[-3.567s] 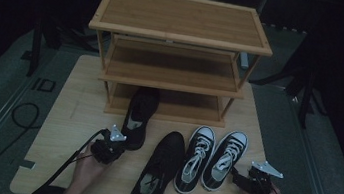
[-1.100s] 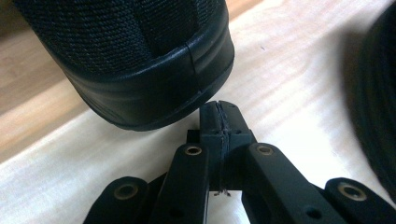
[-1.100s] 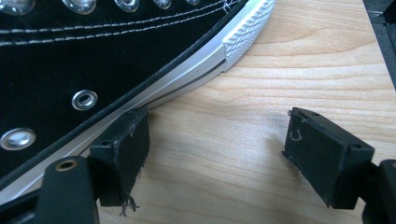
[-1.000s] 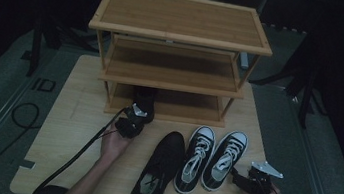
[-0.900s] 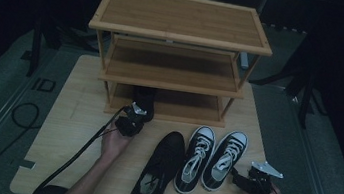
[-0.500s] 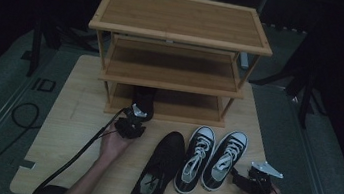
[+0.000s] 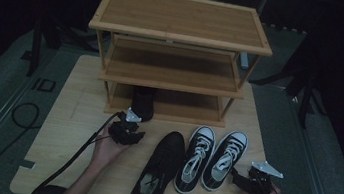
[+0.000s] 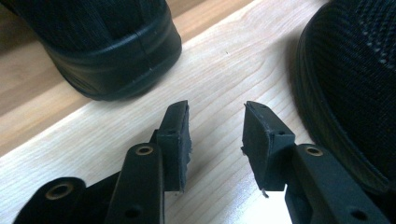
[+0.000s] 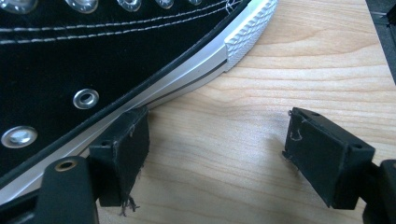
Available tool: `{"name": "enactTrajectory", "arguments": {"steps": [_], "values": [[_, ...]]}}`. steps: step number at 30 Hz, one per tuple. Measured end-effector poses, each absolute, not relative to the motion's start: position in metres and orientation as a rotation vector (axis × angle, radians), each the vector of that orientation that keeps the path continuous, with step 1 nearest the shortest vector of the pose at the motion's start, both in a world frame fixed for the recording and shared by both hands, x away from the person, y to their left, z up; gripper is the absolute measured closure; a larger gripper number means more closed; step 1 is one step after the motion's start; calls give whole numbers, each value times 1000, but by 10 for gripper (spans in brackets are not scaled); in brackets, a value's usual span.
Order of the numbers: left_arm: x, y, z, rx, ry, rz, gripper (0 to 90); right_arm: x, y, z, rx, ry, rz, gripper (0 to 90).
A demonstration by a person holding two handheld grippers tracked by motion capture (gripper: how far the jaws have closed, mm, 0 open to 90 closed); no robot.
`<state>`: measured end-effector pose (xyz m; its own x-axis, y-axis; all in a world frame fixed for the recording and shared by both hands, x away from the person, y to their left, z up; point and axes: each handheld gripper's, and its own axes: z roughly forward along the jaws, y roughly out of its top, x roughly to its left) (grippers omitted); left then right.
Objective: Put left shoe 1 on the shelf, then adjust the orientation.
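done: one black shoe on rack | left gripper just opened, empty | right gripper open, empty | left: you shelve three shoes

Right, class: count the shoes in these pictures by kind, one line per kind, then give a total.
Plain black shoes: 2, one on the rack's bottom shelf, one on the table
Black-and-white lace-up sneakers: 2, left and right
Total: 4 shoes
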<state>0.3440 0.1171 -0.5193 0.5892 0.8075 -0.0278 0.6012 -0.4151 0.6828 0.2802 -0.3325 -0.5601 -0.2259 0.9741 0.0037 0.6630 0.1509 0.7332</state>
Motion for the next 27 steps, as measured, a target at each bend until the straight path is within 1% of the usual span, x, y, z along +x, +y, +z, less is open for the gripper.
{"name": "enactTrajectory", "arguments": {"steps": [2, 13, 22, 27], "values": [[343, 118, -517, 2145, 1115, 397, 599, 280, -333, -560, 1556, 1955, 857, 217], [339, 121, -505, 2091, 1101, 359, 597, 280, -332, -560, 1555, 1955, 857, 217], [332, 115, -488, 2072, 1037, 298, 590, 280, -333, -560, 1555, 1955, 857, 217], [329, 110, -482, 2089, 1001, 280, 599, 280, -332, -560, 1556, 1955, 858, 217]]}}
